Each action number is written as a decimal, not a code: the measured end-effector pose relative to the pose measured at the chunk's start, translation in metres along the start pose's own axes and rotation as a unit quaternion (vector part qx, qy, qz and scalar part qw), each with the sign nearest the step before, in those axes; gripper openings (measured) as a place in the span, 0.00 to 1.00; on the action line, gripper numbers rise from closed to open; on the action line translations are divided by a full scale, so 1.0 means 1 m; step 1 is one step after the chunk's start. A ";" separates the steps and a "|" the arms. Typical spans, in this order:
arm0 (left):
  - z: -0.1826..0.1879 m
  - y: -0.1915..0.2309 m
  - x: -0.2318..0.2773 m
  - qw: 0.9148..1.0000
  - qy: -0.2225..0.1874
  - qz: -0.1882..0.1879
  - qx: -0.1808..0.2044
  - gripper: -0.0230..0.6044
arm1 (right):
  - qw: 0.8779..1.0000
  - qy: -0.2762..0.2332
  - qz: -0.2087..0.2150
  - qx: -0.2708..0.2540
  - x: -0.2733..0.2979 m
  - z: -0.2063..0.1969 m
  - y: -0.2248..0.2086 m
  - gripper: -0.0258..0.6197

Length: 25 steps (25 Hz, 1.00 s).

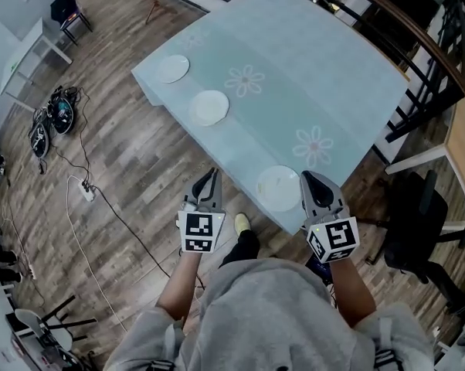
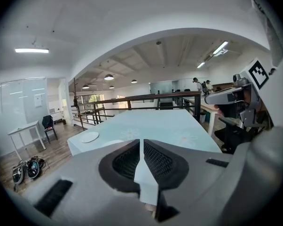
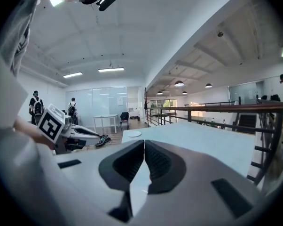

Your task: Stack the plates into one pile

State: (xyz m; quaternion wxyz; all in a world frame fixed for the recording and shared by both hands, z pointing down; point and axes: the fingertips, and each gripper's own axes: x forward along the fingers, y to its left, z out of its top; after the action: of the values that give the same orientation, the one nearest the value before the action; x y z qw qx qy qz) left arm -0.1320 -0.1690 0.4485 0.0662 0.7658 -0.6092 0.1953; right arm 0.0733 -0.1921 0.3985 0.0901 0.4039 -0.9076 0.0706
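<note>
- Left gripper (image 1: 210, 176) jaws together, nothing held; right gripper (image 1: 310, 179) the same.
- Near plate (image 1: 279, 188) at the bench (image 1: 333, 76) near edge, between both; middle plate (image 1: 209, 107) and far plate (image 1: 172, 69) along the left edge.
- My read: part the jaws first, nip the near plate's rim, lift level.
</note>
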 end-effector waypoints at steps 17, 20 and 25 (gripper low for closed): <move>-0.070 0.066 0.146 0.990 0.093 -0.053 0.092 0.25 | 0.997 0.049 -0.062 0.003 0.045 -0.020 -0.021 0.08; -0.087 0.078 0.173 0.985 0.115 -0.062 0.112 0.25 | 0.995 0.064 -0.071 0.000 0.053 -0.025 -0.020 0.08; -0.113 0.088 0.205 0.976 0.153 -0.082 0.133 0.25 | 0.993 0.088 -0.083 -0.015 0.058 -0.032 -0.018 0.08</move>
State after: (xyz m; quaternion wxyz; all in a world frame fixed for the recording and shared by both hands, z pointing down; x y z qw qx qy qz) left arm -0.2035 -0.3383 0.6176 0.0716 0.7761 -0.4958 0.3831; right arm 0.0522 -0.2391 0.4438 0.1817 0.4682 -0.8606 0.0846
